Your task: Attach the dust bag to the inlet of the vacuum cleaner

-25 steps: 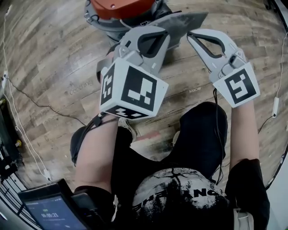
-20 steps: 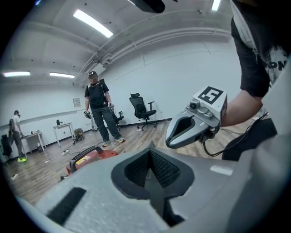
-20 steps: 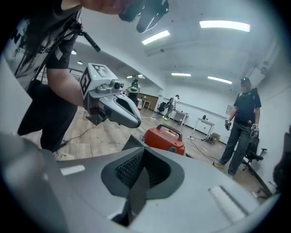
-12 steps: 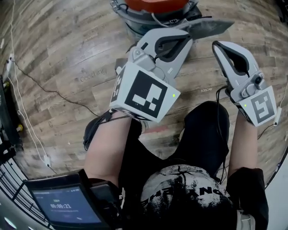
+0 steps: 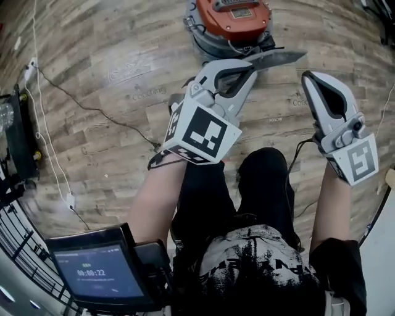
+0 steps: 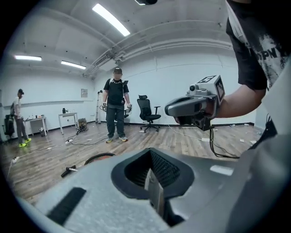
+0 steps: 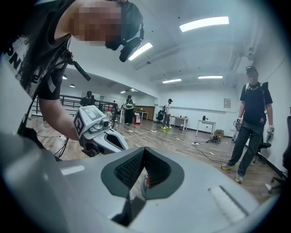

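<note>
Two grippers are riding in my hands above the wooden floor (image 5: 92, 68), both pointing ahead of me and standing side by side, apart from each other. I am clamping the left gripper (image 5: 250, 66) fully closed on the bag (image 5: 279, 58), a flat grey sheet that is sticking out sideways from the jaw tips toward the right gripper (image 5: 310, 79). In the left gripper view its thin pale edge is showing edge-on between the pads. The bag's far corner is ending near the right gripper's tip, and I cannot tell whether the two are touching. I am holding the right gripper's jaws pressed together as well, and I am making out nothing gripped between them; only a sliver of floor and a spot of red are showing through the slit.

The vacuum (image 5: 233, 15), red-topped with a grey body, is standing on the floor just beyond the left gripper's tip and lower than it. The bag is hanging in the air on my side of it, and from above I cannot tell whether it is touching the vacuum.

A cable (image 5: 92, 111) is trailing across the floor off to the left gripper's left. A screen (image 5: 92, 274) with a timer is glowing behind that gripper, near my elbow. Far ahead of the left gripper, a person (image 6: 116, 107) is standing beside a chair (image 6: 149, 111).
</note>
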Demonstrator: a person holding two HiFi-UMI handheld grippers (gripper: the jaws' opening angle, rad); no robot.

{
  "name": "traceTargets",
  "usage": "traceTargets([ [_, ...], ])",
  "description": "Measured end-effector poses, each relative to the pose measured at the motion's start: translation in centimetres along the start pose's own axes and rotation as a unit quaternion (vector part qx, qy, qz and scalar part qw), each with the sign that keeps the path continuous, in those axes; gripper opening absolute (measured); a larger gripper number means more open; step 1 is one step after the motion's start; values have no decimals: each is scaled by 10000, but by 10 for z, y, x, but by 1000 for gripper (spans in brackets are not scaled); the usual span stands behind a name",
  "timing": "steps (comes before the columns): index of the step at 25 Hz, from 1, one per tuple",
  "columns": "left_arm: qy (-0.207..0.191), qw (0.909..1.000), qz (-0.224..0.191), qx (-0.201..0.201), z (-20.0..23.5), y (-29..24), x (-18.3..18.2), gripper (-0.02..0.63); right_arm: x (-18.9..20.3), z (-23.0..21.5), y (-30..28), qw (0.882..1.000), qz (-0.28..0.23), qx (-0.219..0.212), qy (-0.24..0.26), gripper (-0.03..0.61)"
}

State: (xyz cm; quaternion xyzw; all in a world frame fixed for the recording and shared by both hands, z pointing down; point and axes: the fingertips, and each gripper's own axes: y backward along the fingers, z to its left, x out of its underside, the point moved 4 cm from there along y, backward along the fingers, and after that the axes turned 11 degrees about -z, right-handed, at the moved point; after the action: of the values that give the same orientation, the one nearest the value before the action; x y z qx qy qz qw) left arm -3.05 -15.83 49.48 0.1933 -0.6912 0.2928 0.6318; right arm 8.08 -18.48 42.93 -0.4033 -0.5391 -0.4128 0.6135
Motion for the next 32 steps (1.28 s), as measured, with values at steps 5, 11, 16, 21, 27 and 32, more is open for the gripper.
traceTargets([
  [5,203,9995,-104,-217,13,43,-101,5,-98,5,3,10000,38,-84,-36,6],
  [11,-144,9997,-166,-86,27,86,-213,6,-203,1,13,10000,-20,-59,-36,6],
  [16,-127,9989,-432,98,32,129,-308,6,-293,10,7,9998,-177,115,72,5],
  [21,-257,9960,-778,366,36,156,-363,5,-350,26,-5,9984,-445,315,143,6],
  [27,-245,9883,-1337,698,46,179,-401,6,-391,49,-28,9956,-725,500,305,6],
  [32,76,9831,-1719,619,58,186,-412,5,-401,55,-43,9923,-986,617,437,6],
])
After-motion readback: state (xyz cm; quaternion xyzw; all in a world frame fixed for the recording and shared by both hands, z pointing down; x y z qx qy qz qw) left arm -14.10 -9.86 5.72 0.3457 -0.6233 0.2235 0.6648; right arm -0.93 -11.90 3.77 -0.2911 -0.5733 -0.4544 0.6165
